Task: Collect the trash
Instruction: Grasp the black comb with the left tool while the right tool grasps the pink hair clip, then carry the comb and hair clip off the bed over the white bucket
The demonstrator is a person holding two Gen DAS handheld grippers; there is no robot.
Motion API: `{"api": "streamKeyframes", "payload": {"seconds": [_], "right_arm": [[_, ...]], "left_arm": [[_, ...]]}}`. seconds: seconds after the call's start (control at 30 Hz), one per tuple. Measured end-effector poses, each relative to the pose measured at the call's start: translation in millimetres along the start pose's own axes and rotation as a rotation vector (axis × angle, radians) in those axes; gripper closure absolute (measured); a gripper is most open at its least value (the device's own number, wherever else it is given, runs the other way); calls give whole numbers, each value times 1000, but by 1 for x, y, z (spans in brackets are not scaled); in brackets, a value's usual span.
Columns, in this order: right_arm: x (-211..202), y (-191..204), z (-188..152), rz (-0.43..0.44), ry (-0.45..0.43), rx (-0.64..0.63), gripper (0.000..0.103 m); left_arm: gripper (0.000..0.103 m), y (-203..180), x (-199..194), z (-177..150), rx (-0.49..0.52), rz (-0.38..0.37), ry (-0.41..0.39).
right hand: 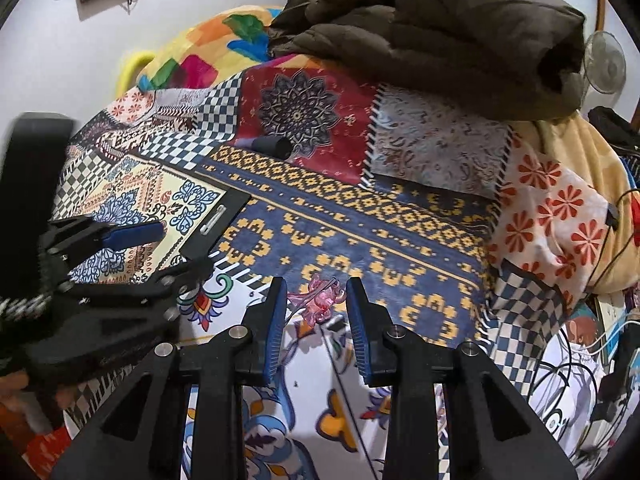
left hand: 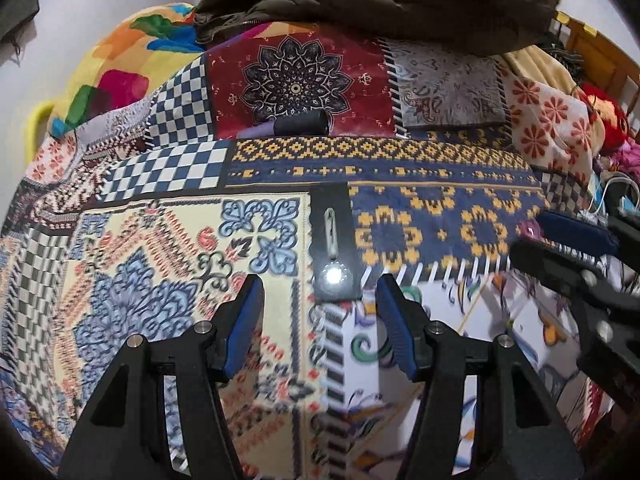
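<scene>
surface: patchwork bedspread, brown jacket heaped at its far edge.
trash 1: pink crumpled wrapper, on the near part of the bedspread where the blue-and-yellow patch meets the white floral patch.
right gripper: my jaws narrowed, standing either side of the wrapper. Pads look just beside it, not clearly pressing, so I don't call it held yet.
trash 2: flat black card with a white clip and a shiny disc, middle of the bedspread.
left gripper: jaws about half open, empty, aimed down with the card's near end between the fingertips.
also lying: dark tube further back on the red patch, well apart from both tongs.
step in hand: right closes on the wrapper, left lines up on the card.
how to do well: close right fully before lifting; the wrapper is light and likely slips. Card lies flat, so left probably needs to dig one finger under an edge.
</scene>
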State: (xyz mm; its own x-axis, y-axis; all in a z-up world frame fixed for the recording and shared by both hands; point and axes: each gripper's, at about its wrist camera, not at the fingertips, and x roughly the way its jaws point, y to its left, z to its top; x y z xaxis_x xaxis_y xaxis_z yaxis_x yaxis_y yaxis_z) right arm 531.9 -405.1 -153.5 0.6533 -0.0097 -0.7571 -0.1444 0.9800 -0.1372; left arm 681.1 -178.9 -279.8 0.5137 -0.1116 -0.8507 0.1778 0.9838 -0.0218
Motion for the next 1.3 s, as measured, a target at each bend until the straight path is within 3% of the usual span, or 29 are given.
{"api": "streamKeyframes", "payload": {"seconds": [0.1,0.27,0.47,0.63,0.9,1.3], "right_arm": [[-3,-2,-1,9,-1,13,75],[-11,-1,-1,21,-16,26,75],[-20,2,-2,33,-9,50,75],[-40,10,0,41,-11,49,75],[-97,30,5,59,-64,47,75],[-201,74,4,65,-189,-3,75]], "left_arm": [[51,0,4,5,-12,9,-22],[79,-7,4,6,33,-11,-52],[79,-3,-3,2,22,-45,0],[79,3,-32,-13,-34,-101,13],[79,6,-118,-25,-42,-107,-64],[79,17,-271,-54,-57,-54,-226]]}}
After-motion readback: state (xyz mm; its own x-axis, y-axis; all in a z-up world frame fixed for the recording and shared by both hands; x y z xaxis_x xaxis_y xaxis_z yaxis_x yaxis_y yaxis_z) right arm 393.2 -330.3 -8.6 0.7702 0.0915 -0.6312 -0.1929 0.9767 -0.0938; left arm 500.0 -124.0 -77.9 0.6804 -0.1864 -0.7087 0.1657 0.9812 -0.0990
